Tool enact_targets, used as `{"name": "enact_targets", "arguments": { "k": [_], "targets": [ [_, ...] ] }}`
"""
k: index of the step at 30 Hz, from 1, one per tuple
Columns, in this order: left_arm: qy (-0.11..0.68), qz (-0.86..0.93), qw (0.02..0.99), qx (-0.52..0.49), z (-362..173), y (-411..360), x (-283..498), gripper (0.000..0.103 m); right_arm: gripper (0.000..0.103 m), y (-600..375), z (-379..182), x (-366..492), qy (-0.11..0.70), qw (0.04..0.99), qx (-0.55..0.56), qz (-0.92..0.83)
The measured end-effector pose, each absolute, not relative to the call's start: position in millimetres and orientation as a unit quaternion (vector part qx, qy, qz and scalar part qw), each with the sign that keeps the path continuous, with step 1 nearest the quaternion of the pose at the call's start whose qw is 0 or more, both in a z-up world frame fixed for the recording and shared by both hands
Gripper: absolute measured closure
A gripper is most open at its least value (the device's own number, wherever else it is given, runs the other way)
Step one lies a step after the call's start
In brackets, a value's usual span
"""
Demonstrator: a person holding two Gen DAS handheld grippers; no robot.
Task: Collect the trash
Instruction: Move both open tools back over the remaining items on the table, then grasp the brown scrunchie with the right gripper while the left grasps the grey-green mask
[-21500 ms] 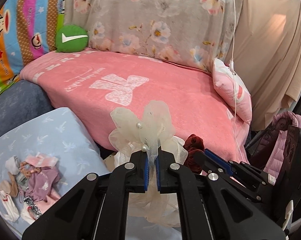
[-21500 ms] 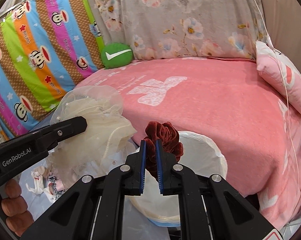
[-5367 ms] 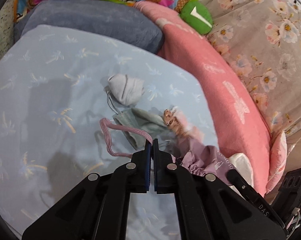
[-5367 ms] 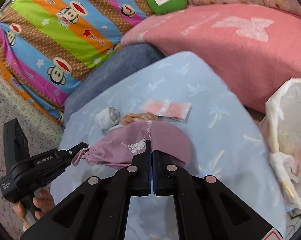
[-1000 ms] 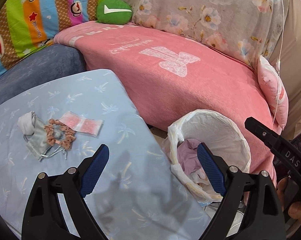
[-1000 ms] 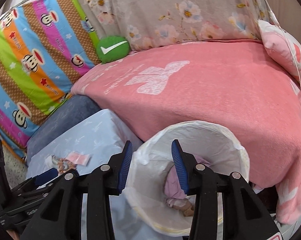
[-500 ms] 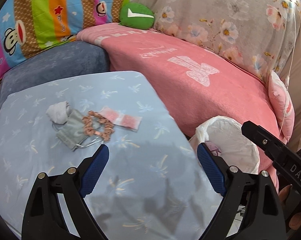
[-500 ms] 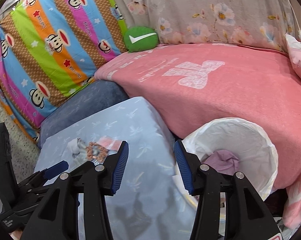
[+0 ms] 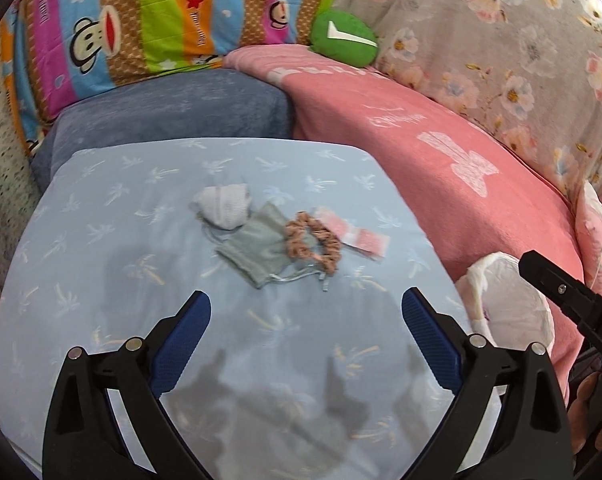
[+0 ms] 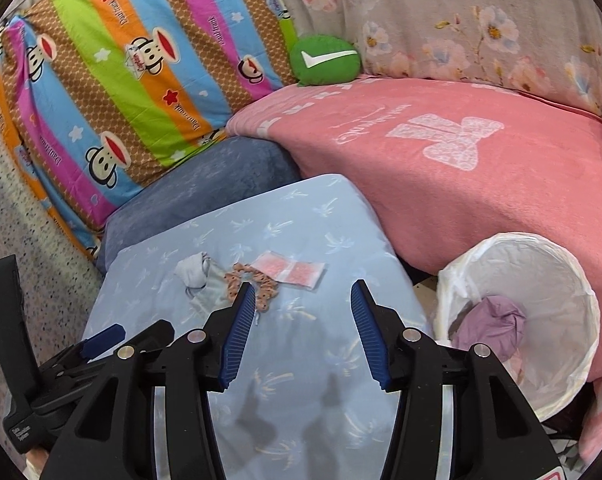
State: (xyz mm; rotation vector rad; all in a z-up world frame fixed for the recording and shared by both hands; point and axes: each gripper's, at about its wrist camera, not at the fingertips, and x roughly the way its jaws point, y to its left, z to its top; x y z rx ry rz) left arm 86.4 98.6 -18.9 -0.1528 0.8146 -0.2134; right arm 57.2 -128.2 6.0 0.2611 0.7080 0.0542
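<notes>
both claws hung over the light blue tabletop with nothing in them. the left claw was spread wide, its blue pads far apart, and the right claw was also parted, though less widely.

the remaining trash lay in a small cluster toward the far side of the tabletop: a white balled cloth, touching it a grey-green drawstring pouch, a brown patterned scrunchie lapping over the pouch's edge, and a pink packet just beside the scrunchie. in the right wrist view the same cluster sat just beyond the left pad of the right claw, the scrunchie partly hidden behind it.

a white-lined bin stood off the tabletop's right edge, against the pink blanket, with a purple cloth inside.
</notes>
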Motion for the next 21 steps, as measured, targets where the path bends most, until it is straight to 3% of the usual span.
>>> {"name": "enact_targets", "arguments": {
  "k": [21],
  "targets": [
    [0.446, -0.042, 0.890, -0.082, -75, 152, 161, 0.010, 0.055, -60, -69, 157, 0.418, 0.897, 0.126, 0.067]
  ]
}}
